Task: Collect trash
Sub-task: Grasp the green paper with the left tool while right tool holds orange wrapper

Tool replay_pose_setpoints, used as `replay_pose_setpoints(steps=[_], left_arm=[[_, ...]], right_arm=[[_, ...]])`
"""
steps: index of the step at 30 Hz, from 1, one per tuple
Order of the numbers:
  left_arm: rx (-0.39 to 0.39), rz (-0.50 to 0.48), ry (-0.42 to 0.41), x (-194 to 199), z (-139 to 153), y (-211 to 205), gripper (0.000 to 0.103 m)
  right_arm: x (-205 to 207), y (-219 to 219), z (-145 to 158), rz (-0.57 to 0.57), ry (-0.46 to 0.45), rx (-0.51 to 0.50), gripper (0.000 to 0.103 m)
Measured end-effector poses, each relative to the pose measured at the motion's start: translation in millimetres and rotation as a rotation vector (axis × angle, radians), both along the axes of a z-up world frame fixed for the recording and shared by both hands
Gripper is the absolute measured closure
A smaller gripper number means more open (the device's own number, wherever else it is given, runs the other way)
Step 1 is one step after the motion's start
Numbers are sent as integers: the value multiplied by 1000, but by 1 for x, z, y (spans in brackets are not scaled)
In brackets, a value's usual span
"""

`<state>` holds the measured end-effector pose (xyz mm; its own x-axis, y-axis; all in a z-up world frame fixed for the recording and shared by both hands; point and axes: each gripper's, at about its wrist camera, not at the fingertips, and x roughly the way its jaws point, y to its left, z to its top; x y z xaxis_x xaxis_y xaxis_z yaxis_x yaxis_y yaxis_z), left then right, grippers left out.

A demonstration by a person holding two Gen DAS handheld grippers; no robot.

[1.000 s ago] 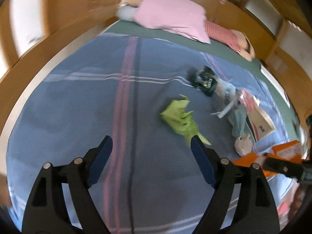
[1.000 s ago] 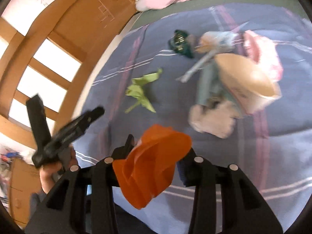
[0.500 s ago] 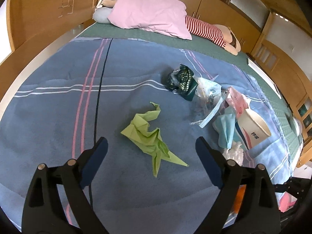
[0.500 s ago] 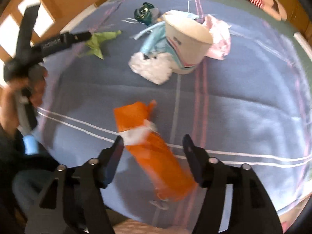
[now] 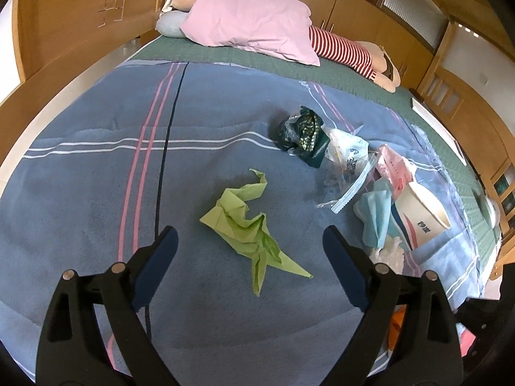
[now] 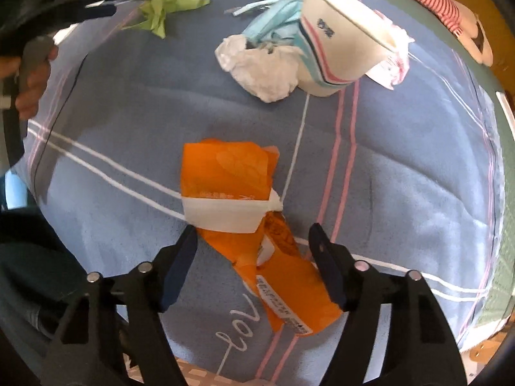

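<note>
Hovering over the blue blanket (image 5: 80, 193), your left gripper (image 5: 251, 244) stands spread wide with the crumpled green paper (image 5: 248, 225) lying loose between its fingers. Your right gripper (image 6: 254, 241), jaws just closing a little, straddles the orange wrapper (image 6: 244, 212) without pinching it; the paper cup (image 6: 334, 41) and other scraps lie beyond.

The bed's blue blanket (image 5: 96, 193) looks like soft, matt fleecy cloth. Green paper (image 5: 248, 228) is creased and matt, the orange wrapper (image 6: 231, 193) is glossy plastic film, and the cup (image 6: 334, 51) is smooth paper. Walls are wood panels (image 5: 80, 16), kinda satin.
</note>
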<state>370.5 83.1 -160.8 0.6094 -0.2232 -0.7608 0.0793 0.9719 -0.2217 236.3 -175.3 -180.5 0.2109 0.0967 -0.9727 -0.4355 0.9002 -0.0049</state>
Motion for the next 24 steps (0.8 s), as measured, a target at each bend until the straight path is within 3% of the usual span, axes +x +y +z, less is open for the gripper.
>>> replay_pose_setpoints(steps=[1,7,10,14,16,20,22,24], left_arm=[[-2,-1,-3,0,1,0,12],[0,10,-12,1,0,1,12],[-7,75,-57,-1,8,14,12],[-136,174,-47,5,9,45,12],[-156,159,-17,12,3,44,12],[-24,13,60,22,-21,-1,13],[22,-69,106,22,-31,-20,42],[72,-153,155,20,-44,-37,61]], right_arm=[[0,-1,2,-7,4,19,54],[1,-7,18,-71,-3,141,55],[-1,-7,28,-83,-20,161,55],[-6,-2,39,-106,-57,156,55],[-11,-3,44,-142,-84,163,55],[-23,1,59,-202,-173,189,55],[-28,8,63,-206,-209,191,55],[-35,16,70,-201,-257,152,55]])
